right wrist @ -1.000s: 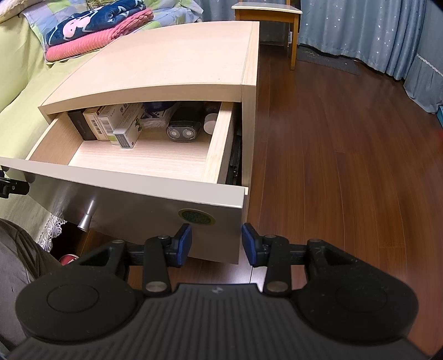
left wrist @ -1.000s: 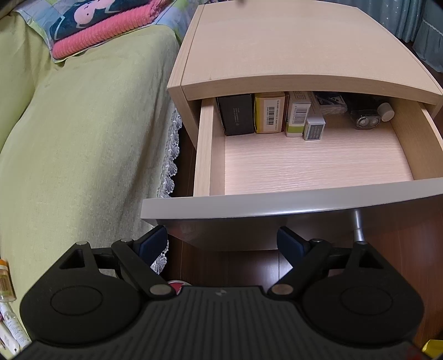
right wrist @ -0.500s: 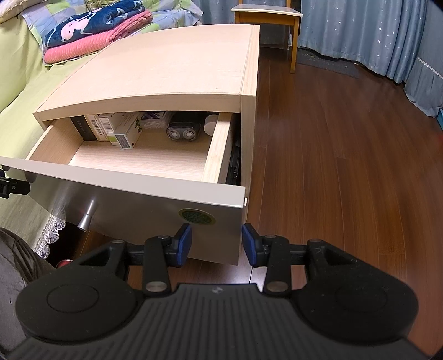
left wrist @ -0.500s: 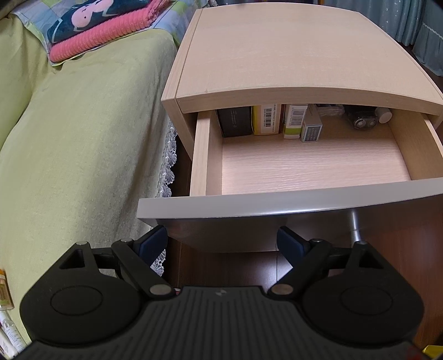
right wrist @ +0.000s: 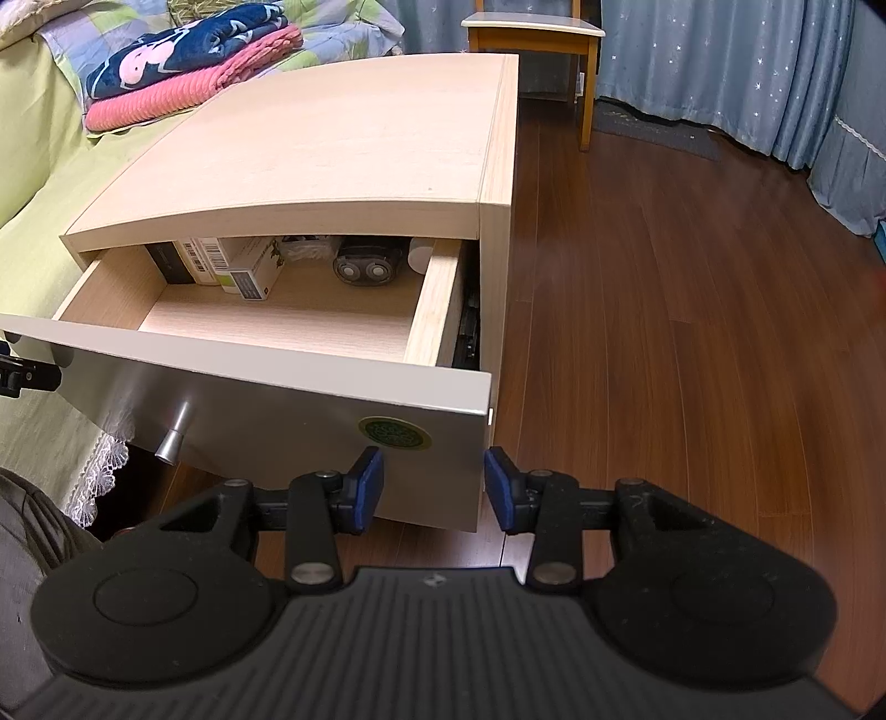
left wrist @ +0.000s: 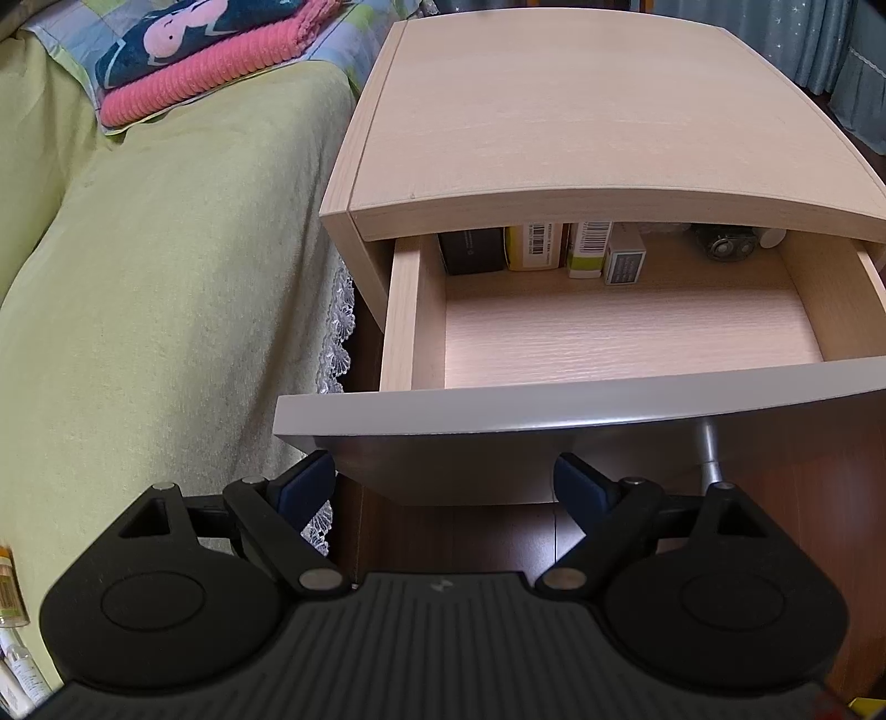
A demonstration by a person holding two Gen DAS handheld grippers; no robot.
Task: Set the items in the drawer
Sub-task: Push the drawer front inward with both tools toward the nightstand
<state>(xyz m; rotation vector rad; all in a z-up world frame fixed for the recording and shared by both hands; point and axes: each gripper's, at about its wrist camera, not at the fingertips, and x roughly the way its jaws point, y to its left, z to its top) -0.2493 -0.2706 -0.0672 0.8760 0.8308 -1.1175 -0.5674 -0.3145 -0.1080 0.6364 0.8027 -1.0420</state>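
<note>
Here, drawer (left wrist: 609, 332) open, left tongs (left wrist: 446, 484) spread, right tongs (right wrist: 433, 487) spread, both empty.

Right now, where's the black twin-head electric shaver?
The black twin-head electric shaver lies at the back right of the open wooden drawer, between the small grey box and a white round container.

We've got a lime-green bedspread (left wrist: 166, 288) with a lace trim (left wrist: 338, 332), folded pink and navy blankets (right wrist: 183, 72) on it, plus a wooden chair (right wrist: 531, 33) by starry blue curtains (right wrist: 720, 61).
</note>
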